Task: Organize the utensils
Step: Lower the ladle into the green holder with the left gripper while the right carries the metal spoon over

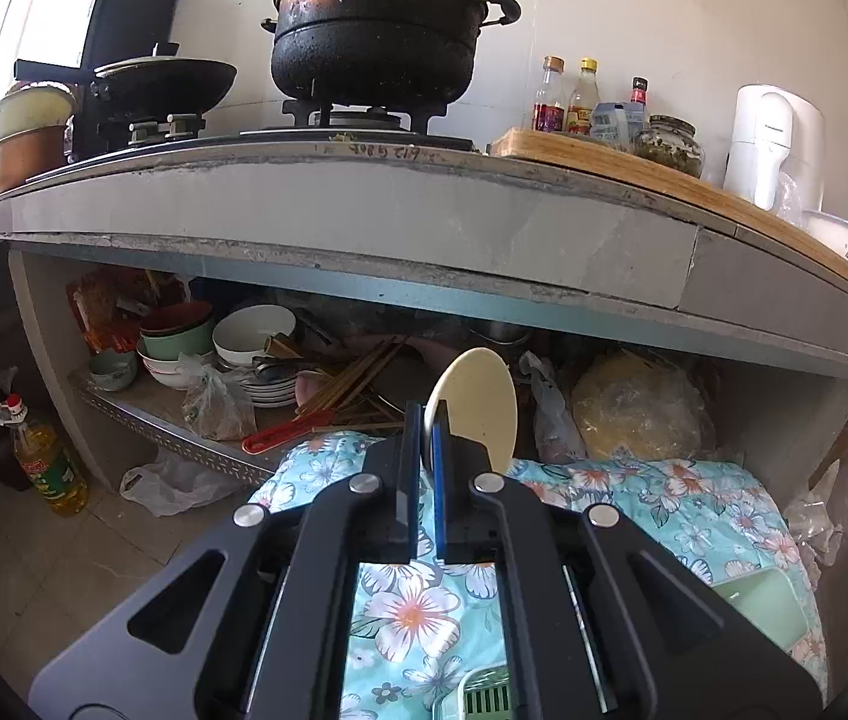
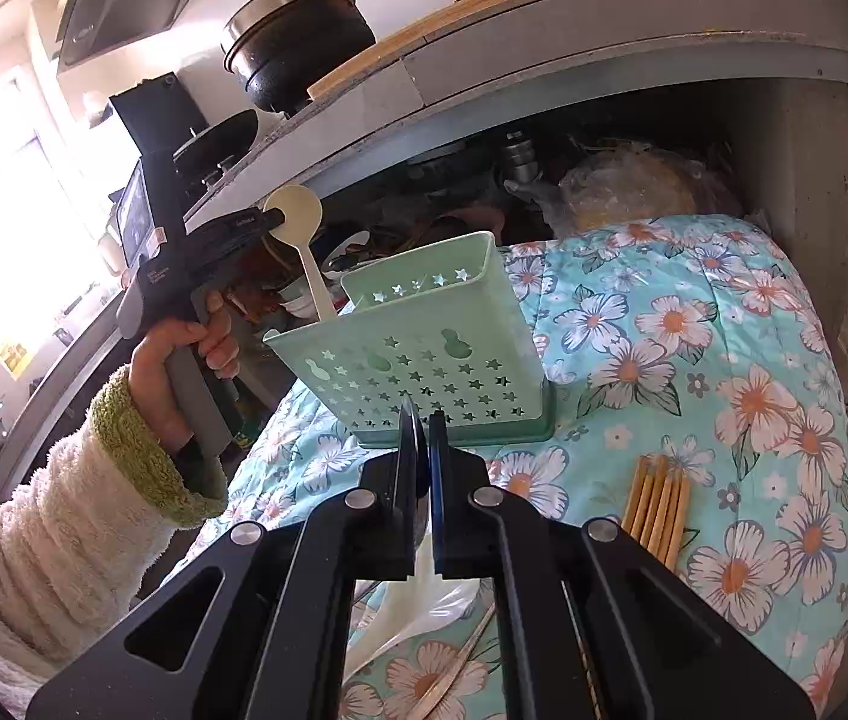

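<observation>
My left gripper (image 1: pixel 429 426) is shut on a cream plastic spoon (image 1: pixel 475 399), gripping it at the bowl. In the right wrist view the left gripper (image 2: pixel 273 221) holds the spoon (image 2: pixel 304 240) bowl-up, with its handle reaching down into the mint green star-punched utensil holder (image 2: pixel 424 354). The holder stands on a floral blue cloth (image 2: pixel 694 360). My right gripper (image 2: pixel 424 420) sits just in front of the holder's base, its jaws close together with nothing seen between them. A bundle of wooden chopsticks (image 2: pixel 658 510) lies on the cloth to the right.
A concrete counter (image 1: pixel 364 210) overhangs a shelf with bowls (image 1: pixel 253 333), plates, loose chopsticks (image 1: pixel 358 381) and a red-handled tool (image 1: pixel 286 432). A black pot (image 1: pixel 376 36) and a wok (image 1: pixel 160 81) sit on the stove. An oil bottle (image 1: pixel 49 468) stands on the floor at the left.
</observation>
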A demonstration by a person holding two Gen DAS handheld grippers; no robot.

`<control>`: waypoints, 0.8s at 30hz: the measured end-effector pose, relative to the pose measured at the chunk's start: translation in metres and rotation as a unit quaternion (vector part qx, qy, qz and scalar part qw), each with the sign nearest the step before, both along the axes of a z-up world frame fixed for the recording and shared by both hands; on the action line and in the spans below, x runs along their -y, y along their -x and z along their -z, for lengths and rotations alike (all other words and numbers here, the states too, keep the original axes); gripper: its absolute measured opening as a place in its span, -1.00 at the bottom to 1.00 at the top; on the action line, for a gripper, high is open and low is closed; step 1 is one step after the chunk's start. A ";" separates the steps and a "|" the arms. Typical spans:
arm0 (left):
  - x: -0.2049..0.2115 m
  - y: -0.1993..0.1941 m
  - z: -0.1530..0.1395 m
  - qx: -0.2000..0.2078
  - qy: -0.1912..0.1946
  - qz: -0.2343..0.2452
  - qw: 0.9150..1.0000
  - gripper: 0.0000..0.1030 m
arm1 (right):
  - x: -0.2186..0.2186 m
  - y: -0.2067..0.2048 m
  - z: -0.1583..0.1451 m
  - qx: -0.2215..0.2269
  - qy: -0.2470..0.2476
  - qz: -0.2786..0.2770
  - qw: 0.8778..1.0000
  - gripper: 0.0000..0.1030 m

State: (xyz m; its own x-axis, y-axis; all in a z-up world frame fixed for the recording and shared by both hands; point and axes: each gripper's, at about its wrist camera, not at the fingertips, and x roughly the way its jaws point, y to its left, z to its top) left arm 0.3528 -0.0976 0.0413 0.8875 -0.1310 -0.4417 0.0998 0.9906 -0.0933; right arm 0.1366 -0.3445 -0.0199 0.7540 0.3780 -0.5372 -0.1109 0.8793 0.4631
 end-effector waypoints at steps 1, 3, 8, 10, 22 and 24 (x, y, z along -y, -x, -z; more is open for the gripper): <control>-0.001 0.000 0.004 -0.003 -0.003 0.002 1.000 -0.95 | 0.000 0.000 0.000 -0.002 0.001 0.001 1.000 -0.93; -0.001 0.000 0.012 -0.012 -0.010 0.006 1.000 -0.95 | -0.001 0.000 0.000 -0.004 0.003 0.003 1.000 -0.93; -0.004 0.007 0.031 -0.039 -0.005 0.033 0.999 -0.94 | -0.001 0.001 -0.004 -0.009 0.010 0.011 1.000 -0.92; -0.006 0.009 0.037 -0.053 -0.002 0.043 0.998 -0.94 | -0.001 0.001 -0.006 -0.011 0.014 0.014 1.000 -0.92; -0.034 0.037 0.043 -0.075 0.033 0.059 0.995 -0.29 | -0.002 0.002 -0.034 0.004 0.048 0.034 0.998 -0.92; -0.042 0.045 0.041 -0.076 0.041 0.063 0.994 -0.19 | -0.002 0.002 -0.042 0.010 0.052 0.038 0.998 -0.92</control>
